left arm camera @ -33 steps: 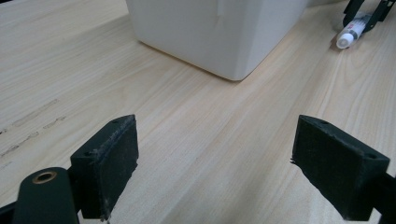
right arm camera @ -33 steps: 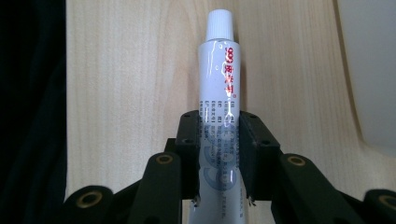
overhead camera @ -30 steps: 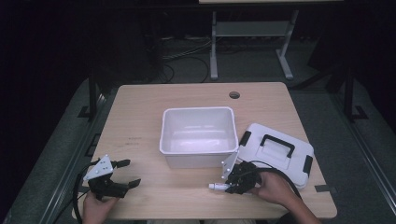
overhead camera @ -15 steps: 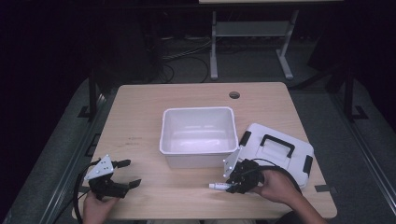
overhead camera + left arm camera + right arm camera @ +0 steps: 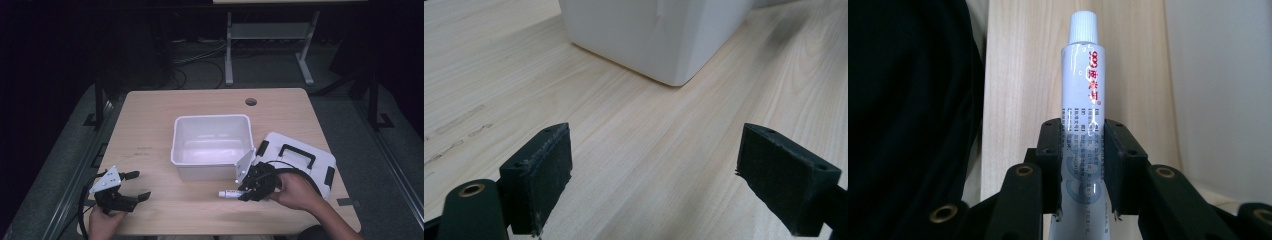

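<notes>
A slim white plastic tube with a white screw cap and red and grey print (image 5: 1083, 100) is clamped between the pads of the right gripper (image 5: 1083, 165), the jaws closed on its lower body so that the capped end projects clear ahead of them. In the high view the tube (image 5: 229, 193) sits in the lower centre of the frame, lying roughly level and pointing toward the left, just in front of the near wall of the open white rectangular plastic bin (image 5: 210, 145); whether it is clear of the light wooden worktop (image 5: 165, 107) cannot be told from this view alone. The right gripper (image 5: 245, 192) holds it side-on, a grip that judges well for carrying it over the bin's rim. The white plastic lid with a black handle and black clips (image 5: 295, 155) lies flat at the right of the bin, leaving the bin open, presumably to receive the tube. The left gripper (image 5: 136, 186) rests at the lower left of the frame, well apart from the bin, jaws spread wide with nothing between them; its own view shows bare worktop and a corner of the bin (image 5: 659, 35). Against the earlier frames, the right hand and tube stand slightly higher; the left gripper, bin and lid are unchanged.
</notes>
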Available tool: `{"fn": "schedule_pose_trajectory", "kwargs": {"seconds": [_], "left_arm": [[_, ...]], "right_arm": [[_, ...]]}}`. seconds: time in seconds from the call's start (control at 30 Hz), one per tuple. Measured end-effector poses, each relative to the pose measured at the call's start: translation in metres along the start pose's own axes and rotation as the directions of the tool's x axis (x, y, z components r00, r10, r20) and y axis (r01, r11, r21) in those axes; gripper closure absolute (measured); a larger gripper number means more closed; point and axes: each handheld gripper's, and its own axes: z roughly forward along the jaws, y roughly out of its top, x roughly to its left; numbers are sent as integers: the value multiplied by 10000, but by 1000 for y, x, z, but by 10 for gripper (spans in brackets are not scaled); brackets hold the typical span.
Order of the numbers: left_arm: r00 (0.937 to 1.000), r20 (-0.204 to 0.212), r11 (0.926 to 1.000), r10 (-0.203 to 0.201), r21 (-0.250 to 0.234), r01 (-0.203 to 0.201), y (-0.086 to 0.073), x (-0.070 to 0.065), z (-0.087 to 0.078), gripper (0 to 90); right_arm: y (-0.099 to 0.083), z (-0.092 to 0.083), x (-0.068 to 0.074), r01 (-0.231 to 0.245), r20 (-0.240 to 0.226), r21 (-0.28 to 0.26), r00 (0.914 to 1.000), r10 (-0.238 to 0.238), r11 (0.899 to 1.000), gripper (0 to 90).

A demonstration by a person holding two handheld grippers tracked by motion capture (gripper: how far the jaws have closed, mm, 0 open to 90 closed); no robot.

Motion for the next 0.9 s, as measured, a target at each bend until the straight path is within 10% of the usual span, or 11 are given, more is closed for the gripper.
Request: {"fn": "schedule_pose_trajectory", "kwargs": {"seconds": [0.9], "left_arm": [[10000,34,10000,-24,-35,24,0,1,-1,138]], "right_arm": [[53,-54,-22,455,182,-310,9988,-450,9985,707]]}}
